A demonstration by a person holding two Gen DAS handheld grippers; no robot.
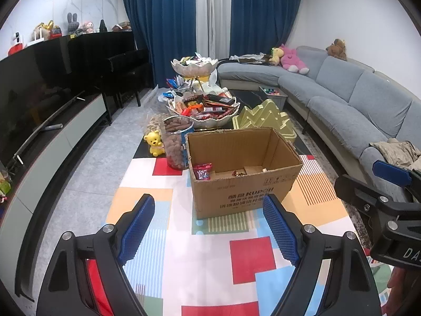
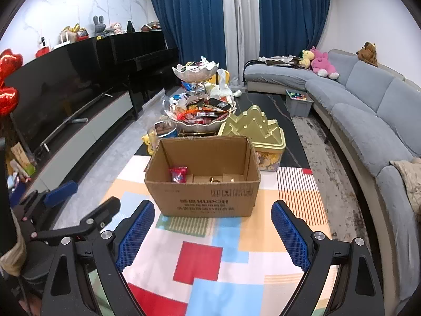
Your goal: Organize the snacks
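Both my grippers, left (image 1: 208,226) and right (image 2: 213,233), fingers spread, empty; cardboard box (image 2: 205,197) stands ahead mid-table, snack bowl (image 2: 200,125) beyond toward the far edge, right gripper nearer

left hand-held gripper (image 1: 209,226) agape, empty; right hand-held gripper (image 2: 213,231) likewise — tilted downward

I'm getting even, fairly bright indoor light in both views — soft shadows only, close under the box (image 1: 244,173). The TV (image 1: 39,87) throws a dull sheen. Heavy fisheye bending at the edges, black corners, the sofa (image 2: 368,121) curving — centre reads sharp, colours slightly washed.
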